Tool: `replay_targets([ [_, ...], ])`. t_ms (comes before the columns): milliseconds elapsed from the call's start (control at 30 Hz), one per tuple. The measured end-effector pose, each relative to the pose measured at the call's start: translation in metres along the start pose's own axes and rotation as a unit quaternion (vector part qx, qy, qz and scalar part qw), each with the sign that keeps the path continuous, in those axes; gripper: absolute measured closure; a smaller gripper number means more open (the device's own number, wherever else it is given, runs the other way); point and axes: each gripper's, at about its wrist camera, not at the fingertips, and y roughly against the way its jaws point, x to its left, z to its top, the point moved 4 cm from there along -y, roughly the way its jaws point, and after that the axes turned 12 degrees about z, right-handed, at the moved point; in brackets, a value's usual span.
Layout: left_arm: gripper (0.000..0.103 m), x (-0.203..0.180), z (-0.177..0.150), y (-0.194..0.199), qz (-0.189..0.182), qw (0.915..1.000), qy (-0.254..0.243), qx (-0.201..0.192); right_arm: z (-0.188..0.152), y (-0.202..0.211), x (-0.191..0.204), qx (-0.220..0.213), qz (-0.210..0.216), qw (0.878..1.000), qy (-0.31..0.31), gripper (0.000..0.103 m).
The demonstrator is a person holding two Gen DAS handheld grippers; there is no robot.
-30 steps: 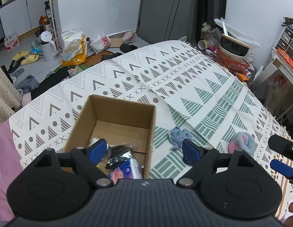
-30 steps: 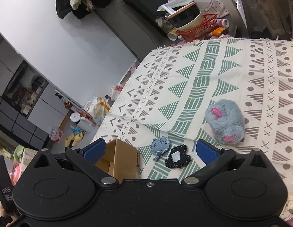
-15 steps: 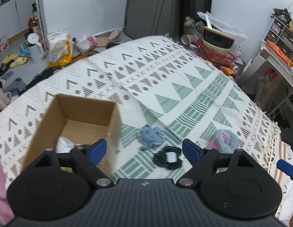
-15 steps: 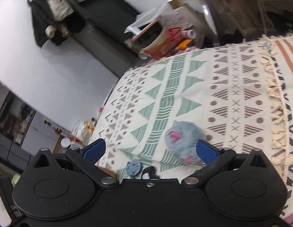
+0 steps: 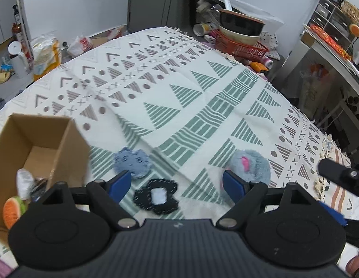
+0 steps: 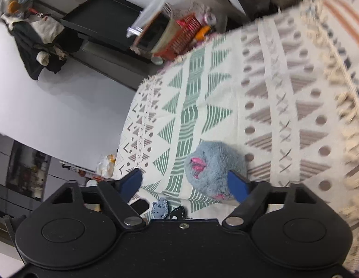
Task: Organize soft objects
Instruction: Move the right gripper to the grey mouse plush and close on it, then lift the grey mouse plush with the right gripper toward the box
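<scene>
both hand-held grippers wide apart and empty, right one (image 6: 185, 183) around grey plush (image 6: 214, 168)

A red wire basket (image 5: 243, 47) stands past the far edge of the patterned cloth (image 5: 202, 97), carrying stacked bowls (image 5: 240, 26) partly under clear plastic sheeting (image 5: 253, 11). A tipped can (image 5: 201, 28) lies beside the basket. On the floor to the left: a white jug (image 5: 16, 56), a yellow-and-white bag (image 5: 46, 54) and a small white bag (image 5: 79, 44). A drawer unit (image 5: 330, 20) stands at the right. In the right wrist view, dark clothing (image 6: 40, 39) hangs against the white wall (image 6: 75, 106).
</scene>
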Motion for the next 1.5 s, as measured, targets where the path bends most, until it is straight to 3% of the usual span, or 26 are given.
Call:
replay_targets([
  [133,0.021,-0.016,0.002,-0.015,-0.009,1.0,-0.002,0.002,0.002,-0.015,-0.013,0.004,-0.012,1.0,-0.021,0.042],
  [467,0.049,-0.052,0.005,-0.052,-0.047,0.9981,0.003,0.04,0.009,-0.036,-0.041,0.001,-0.034,0.997,-0.068,0.058],
  [667,0.054,-0.066,0.001,-0.071,-0.06,0.9962,0.01,0.063,0.005,-0.055,-0.055,0.013,-0.047,0.995,-0.089,0.064],
  [933,0.087,-0.076,-0.003,-0.082,-0.091,0.9924,0.024,0.078,0.002,-0.06,-0.063,0.015,-0.057,0.995,-0.085,0.08],
  [1133,0.092,-0.078,-0.004,-0.07,-0.089,0.9932,0.022,0.071,0.0,-0.05,-0.055,0.002,-0.048,0.996,-0.077,0.089],
  [1500,0.093,-0.064,0.002,-0.028,-0.097,0.9949,0.018,0.022,-0.005,-0.029,-0.021,-0.01,-0.003,1.0,-0.026,0.091],
])
